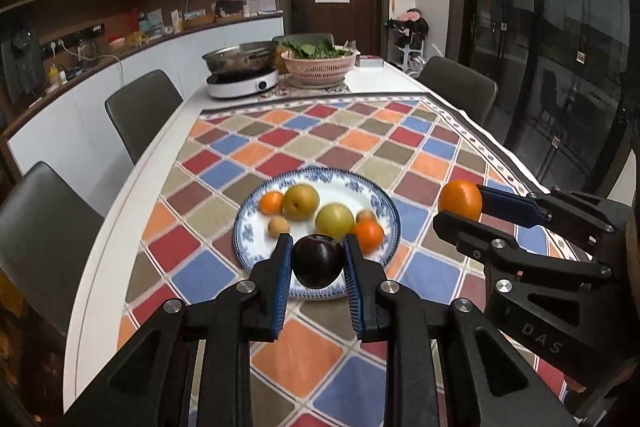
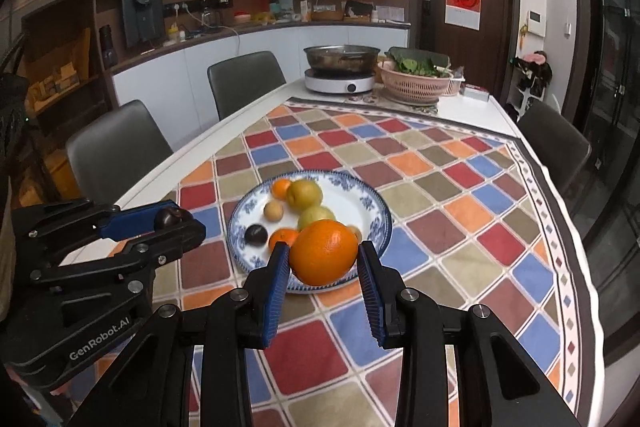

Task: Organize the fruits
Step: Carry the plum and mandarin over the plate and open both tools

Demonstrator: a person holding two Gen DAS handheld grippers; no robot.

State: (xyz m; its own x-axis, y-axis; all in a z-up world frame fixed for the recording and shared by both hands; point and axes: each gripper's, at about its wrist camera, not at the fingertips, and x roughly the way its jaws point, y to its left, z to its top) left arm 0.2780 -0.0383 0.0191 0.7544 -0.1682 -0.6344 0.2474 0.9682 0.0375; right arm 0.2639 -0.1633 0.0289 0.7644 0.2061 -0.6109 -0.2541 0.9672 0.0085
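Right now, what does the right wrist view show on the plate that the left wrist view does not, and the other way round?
Only the right wrist view shows a dark plum lying on the plate. Only the left wrist view shows the glass doors in full. Both show the left gripper shut on a dark plum, the right gripper shut on an orange, and the fruit plate on the chequered cloth.

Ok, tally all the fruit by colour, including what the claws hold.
Orange fruit: 3
Yellow-green fruit: 2
Tan fruit: 2
Dark fruit: 2
Total: 9
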